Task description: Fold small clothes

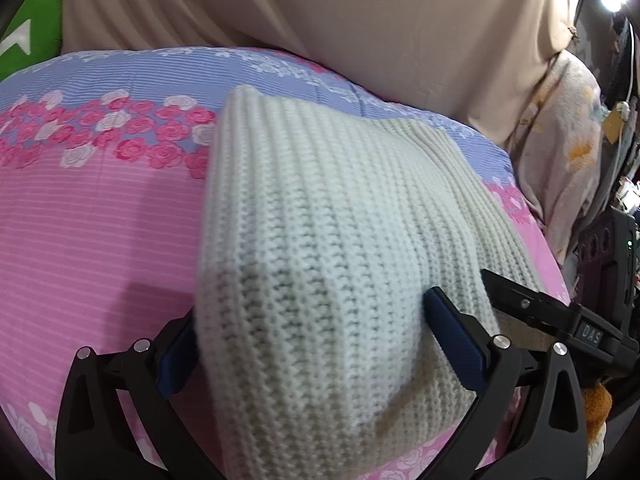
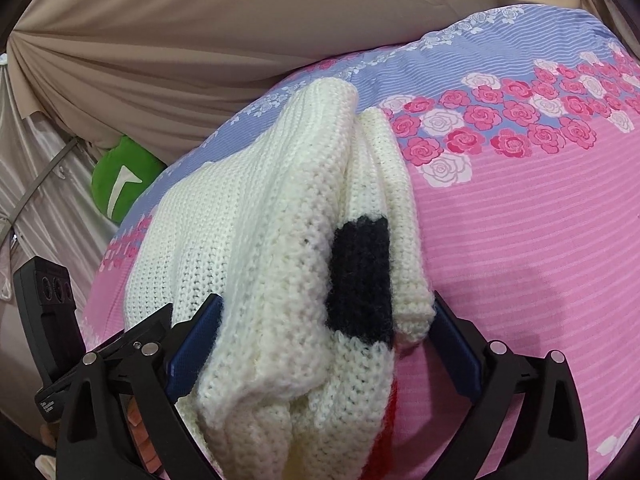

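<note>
A small cream knit sweater [image 1: 320, 208] lies folded on the pink and blue rose-print bedspread [image 1: 88, 216]. My left gripper [image 1: 308, 316] has its blue-padded jaws closed on the near edge of the sweater. In the right wrist view the sweater [image 2: 256, 216] shows bunched layers with a black knit patch [image 2: 360, 280] and a red stripe near the bottom. My right gripper [image 2: 324, 320] is closed on this thick bundle. The right gripper's black body also shows at the right of the left wrist view [image 1: 560, 316].
A beige curtain [image 1: 360, 12] hangs behind the bed. A green cushion [image 2: 120, 180] lies at the bed's far edge. A floral cloth [image 1: 568, 152] and cluttered items stand to the right of the bed. The bedspread [image 2: 540, 240] stretches wide beside the sweater.
</note>
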Action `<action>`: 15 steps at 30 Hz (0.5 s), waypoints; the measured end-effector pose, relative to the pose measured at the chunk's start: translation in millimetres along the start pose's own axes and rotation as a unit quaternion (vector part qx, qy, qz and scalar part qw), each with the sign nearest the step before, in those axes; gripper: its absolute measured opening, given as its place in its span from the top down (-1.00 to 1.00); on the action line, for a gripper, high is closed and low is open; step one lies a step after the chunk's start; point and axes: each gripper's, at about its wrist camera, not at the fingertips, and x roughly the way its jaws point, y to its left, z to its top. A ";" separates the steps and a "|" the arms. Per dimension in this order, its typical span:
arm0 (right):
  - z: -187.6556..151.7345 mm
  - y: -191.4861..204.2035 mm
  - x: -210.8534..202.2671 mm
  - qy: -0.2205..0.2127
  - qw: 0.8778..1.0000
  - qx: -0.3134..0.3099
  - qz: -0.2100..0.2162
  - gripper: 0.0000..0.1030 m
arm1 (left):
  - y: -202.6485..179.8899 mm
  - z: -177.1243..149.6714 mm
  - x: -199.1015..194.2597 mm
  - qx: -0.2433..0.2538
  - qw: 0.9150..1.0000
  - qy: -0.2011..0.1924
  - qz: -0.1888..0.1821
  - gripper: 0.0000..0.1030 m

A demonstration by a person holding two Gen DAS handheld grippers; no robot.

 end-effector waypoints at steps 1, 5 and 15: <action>0.2 -0.7 0.3 -0.001 1.000 -0.001 0.001 -0.89 | -2.0 0.3 0.9 0.006 1.000 0.002 -0.004 -0.91; -0.6 -1.5 0.6 -0.008 1.000 -0.001 0.003 -0.76 | -0.9 1.2 0.0 0.006 1.000 0.001 -0.018 -0.83; 1.2 0.2 -23.0 -0.041 0.998 0.015 0.039 0.14 | -17.2 7.5 -27.9 0.041 0.999 -0.026 -0.013 0.04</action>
